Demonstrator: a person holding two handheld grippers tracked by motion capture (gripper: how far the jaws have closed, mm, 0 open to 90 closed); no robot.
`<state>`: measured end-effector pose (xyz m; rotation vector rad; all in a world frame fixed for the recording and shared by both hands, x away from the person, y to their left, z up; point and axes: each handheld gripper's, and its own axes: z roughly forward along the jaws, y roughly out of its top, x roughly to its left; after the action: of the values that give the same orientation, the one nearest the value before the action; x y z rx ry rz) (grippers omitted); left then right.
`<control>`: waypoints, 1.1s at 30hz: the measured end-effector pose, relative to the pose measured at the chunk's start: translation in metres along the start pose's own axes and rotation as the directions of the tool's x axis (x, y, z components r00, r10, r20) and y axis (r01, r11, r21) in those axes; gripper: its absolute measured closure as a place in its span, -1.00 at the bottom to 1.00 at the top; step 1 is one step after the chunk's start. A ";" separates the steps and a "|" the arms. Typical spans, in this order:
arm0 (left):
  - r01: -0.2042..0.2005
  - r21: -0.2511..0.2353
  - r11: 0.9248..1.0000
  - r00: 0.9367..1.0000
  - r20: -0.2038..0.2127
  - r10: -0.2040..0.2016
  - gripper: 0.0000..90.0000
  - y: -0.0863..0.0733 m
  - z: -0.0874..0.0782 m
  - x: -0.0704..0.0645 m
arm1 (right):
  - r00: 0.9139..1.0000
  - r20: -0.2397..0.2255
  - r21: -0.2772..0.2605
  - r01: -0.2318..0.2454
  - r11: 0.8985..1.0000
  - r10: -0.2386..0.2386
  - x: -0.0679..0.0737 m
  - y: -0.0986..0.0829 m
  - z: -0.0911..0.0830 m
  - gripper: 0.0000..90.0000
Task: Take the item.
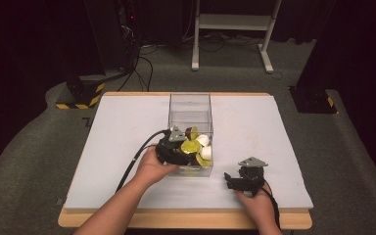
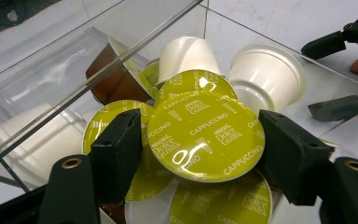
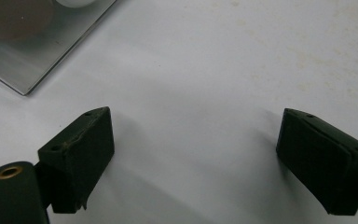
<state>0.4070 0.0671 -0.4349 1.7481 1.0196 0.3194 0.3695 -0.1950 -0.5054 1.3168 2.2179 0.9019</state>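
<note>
- Capsule (image 2: 205,135): a green-lidded Dolce Gusto cappuccino pod, lying lid-up on top of the pile inside the clear box (image 1: 190,105) at mid-worktop (image 1: 117,147).
- Left claw (image 2: 200,144): I have it reached into the box, jaws at either side of the capsule's rim; it looks gripped, with contact on both edges.
- Handling, as I judge it: light, thin-walled plastic with a glossy foil lid. The lid is slippery and punctures easily; the cup body dents under heavy squeeze.
- Grip point: I take the stiff rim flange across its width, with moderate force.
- Right claw (image 3: 193,154): jaws spread wide, holding nothing, resting over bare worktop beside the box.
- Neighbouring white pods (image 2: 265,74) touch the capsule; I expect them to shift on lift.
</note>
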 end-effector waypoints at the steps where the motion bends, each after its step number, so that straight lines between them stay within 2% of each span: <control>1: 0.000 0.000 1.000 1.000 0.000 0.000 -0.27 0.000 0.000 0.000 | 1.000 0.000 0.000 0.000 1.000 0.000 0.000 0.000 0.000 -0.75; 5: -0.017 0.005 1.000 1.000 0.001 0.017 -0.20 0.000 -0.002 0.000 | 1.000 0.000 0.000 0.000 1.000 0.000 0.000 0.000 0.000 -0.75; 9: -0.004 -0.011 1.000 1.000 0.001 0.004 -0.18 0.000 -0.002 -0.002 | 1.000 0.000 0.000 0.000 1.000 0.000 0.000 0.000 0.000 -0.75; 22: -0.007 -0.027 1.000 1.000 0.016 0.007 -0.17 0.000 -0.008 -0.003 | 1.000 0.000 0.000 0.000 1.000 0.000 0.000 0.000 0.000 -0.75; 26: 0.011 -0.046 0.999 1.000 0.024 -0.010 -0.17 0.001 -0.012 -0.002 | 1.000 0.000 0.000 0.001 1.000 -0.001 0.000 0.000 0.000 -0.75; 33: 0.016 -0.062 0.998 1.000 0.028 -0.015 -0.17 0.002 -0.016 -0.001 | 1.000 0.000 0.000 0.001 1.000 -0.001 0.000 0.000 0.000 -0.75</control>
<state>0.3975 0.0766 -0.4263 1.6834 0.9933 0.3137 0.3694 -0.1949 -0.5054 1.3157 2.2179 0.9016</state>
